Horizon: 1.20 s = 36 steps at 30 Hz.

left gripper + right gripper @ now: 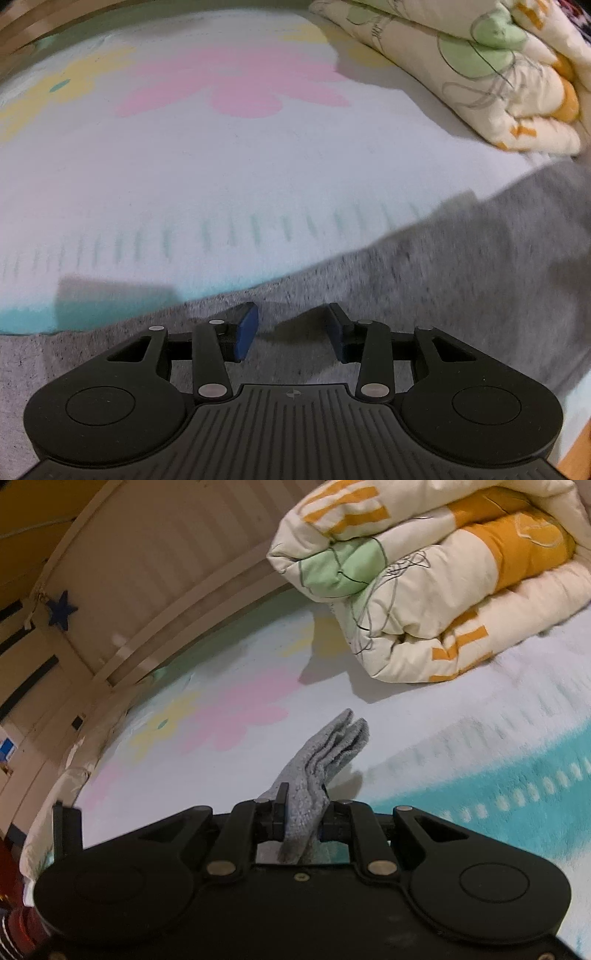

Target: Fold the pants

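Left gripper point(293, 332): black, with blue pads; jaws partly apart with nothing between them; poised over grey cloth. The view is motion-blurred, so whether the tips touch the fabric cannot be told.

Right gripper point(303, 821): black; jaws drawn narrow and clamped on a bunched fold of the grey cloth, which stands up past the fingertips and splays into several layered edges clear of the bedding.

Pants point(424, 280): grey, soft knit. In the left wrist view they lie spread across the lower and right part of the bed surface, one edge running diagonally over the blanket. In the right wrist view only the pinched part point(325, 760) shows.

Blanket point(184, 177): fleecy, pale, with pink and yellow flower shapes, a row of small green dashes and a teal band near the edge; it lies beneath the pants.

Quilt point(424, 590): cream with green and orange patches, folded into a thick bundle, resting on the blanket, well apart from both grippers.

Headboard point(147, 590): pale, slatted, behind the bed.

Star ornament point(61, 609): dark blue, hanging beside the headboard.
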### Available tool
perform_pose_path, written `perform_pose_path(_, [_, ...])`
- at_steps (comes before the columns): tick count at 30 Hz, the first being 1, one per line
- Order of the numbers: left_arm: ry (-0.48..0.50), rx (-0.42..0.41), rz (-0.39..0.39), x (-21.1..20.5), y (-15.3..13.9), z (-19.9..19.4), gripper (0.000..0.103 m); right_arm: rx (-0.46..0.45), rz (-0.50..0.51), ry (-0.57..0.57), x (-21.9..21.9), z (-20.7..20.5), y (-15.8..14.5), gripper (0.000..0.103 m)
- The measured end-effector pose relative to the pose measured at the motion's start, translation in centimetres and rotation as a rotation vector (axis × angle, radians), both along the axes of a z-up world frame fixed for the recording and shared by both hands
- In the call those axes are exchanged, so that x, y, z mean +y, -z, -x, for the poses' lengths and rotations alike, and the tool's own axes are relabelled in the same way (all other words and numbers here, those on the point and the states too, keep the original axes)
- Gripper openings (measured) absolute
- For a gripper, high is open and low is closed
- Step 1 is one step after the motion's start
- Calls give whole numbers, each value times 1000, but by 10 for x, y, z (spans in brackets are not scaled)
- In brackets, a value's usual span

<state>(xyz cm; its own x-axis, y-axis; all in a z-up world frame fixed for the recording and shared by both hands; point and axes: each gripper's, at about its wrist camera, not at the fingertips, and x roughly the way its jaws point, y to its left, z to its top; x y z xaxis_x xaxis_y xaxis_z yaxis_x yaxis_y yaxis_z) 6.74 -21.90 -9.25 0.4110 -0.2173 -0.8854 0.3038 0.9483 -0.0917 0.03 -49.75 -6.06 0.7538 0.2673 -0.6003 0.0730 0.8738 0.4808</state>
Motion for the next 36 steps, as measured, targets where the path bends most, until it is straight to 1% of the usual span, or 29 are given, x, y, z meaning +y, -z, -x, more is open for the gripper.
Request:
perform_pose_path(3, [-40, 7, 17, 4, -6, -2, 39, 7, 7, -2, 2, -2, -3, 14])
perform_pose_path(5, [-45, -6, 10, 9, -9, 8, 39, 10, 8, 0, 3, -3, -4, 14])
perform_pose_path(7, [-36, -7, 8, 14, -11, 27, 39, 11, 16, -3, 5, -6, -5, 14])
perform_pose_path(10, [-1, 3, 35, 13, -11, 61, 39, 13, 39, -16, 11, -9, -12, 14])
perform_pose_path(13, [50, 30, 40, 10, -2, 94, 39, 16, 62, -25, 19, -14, -19, 14])
perform_pose_path(15, [89, -12, 17, 6, -3, 113, 41, 18, 77, -34, 27, -16, -25, 14])
perform_pose_path(17, [124, -15, 9, 7, -5, 124, 41, 18, 104, -48, 39, -19, -33, 14])
perform_pose_path(18, [129, -3, 25, 10, -7, 125, 41, 17, 113, -55, 45, -20, -38, 14])
perform_pose_path(20, [130, 32, 74, 26, -14, 125, 41, 14, 125, -69, 61, -21, -49, 14])
perform_pose_path(21, [126, 35, 83, 33, -17, 123, 41, 11, 133, -78, 70, -22, -53, 14])
perform_pose_path(25, [75, -2, 50, 82, -32, 113, 41, -5, 171, -140, 116, -25, -72, 14])
perform_pose_path(28, [1, -27, 30, 129, -44, 99, 41, -8, 192, -190, 159, -27, -79, 14])
perform_pose_path(31, [-71, -59, -1, 174, -54, 86, 41, -3, 196, -248, 208, -28, -78, 14])
perform_pose_path(33, [-124, -80, -5, 203, -61, 80, 41, -4, 206, -284, 244, -27, -72, 14])
perform_pose_path(34, [-151, -85, 0, 214, -65, 76, 41, -7, 218, -301, 262, -27, -67, 14])
perform_pose_path(36, [-217, -91, 33, 238, -70, 72, 41, -6, 243, -334, 301, -26, -53, 15])
